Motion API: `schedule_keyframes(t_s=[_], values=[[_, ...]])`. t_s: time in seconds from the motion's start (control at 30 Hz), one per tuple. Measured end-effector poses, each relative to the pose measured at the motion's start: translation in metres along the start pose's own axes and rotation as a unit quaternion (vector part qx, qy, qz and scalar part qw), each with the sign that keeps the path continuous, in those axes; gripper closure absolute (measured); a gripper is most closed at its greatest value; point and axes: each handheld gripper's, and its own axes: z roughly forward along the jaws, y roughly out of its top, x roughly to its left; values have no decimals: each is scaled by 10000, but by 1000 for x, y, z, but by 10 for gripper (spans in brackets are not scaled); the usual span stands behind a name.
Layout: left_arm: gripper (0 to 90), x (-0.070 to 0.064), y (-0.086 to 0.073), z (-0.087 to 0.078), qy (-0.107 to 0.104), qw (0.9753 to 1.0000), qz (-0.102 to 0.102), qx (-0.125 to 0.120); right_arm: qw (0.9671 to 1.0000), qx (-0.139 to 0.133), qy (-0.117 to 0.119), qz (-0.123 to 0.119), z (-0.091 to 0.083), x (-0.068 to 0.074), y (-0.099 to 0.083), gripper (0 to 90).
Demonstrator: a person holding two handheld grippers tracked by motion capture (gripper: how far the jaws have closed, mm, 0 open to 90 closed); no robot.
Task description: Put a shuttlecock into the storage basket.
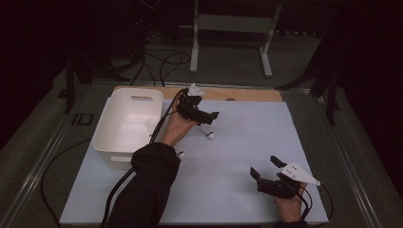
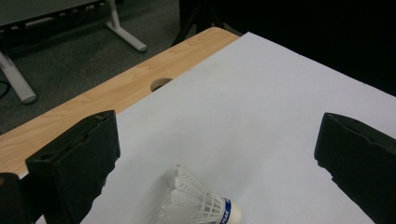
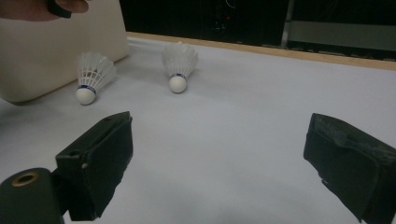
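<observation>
Two white shuttlecocks lie on the white sheet. One shuttlecock point(image 1: 209, 134) point(image 2: 201, 205) point(image 3: 179, 65) has a blue band and lies just under my left gripper point(image 1: 209, 119) point(image 2: 217, 154), low between its open jaws and untouched by them. The second shuttlecock point(image 1: 179, 154) point(image 3: 91, 74) rests next to the white bin point(image 1: 128, 123) point(image 3: 56, 56), close to the left sleeve. My right gripper point(image 1: 264, 166) point(image 3: 219, 158) hovers open near the front right of the sheet, with nothing between its jaws.
The white sheet point(image 1: 247, 142) covers a wooden table whose far edge point(image 1: 247, 94) shows a small hole point(image 2: 161, 84). Cables trail from both grippers. A metal stand point(image 1: 233, 28) and floor cables lie beyond the table.
</observation>
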Motion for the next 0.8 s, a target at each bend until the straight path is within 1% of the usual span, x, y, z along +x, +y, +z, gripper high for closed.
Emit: schedule_keyframes(t_s=[0.4, 0.73, 0.8], values=[[12, 3, -4, 8, 7, 9999, -44, 132, 10000, -15, 18, 10, 0, 0, 0, 81], [14, 4, -9, 18, 18, 9997, -134, 219, 10000, 0, 7, 8, 0, 0, 0, 81], [14, 4, -10, 19, 3, 9996, -114, 262, 10000, -4, 12, -2, 0, 0, 0, 81]])
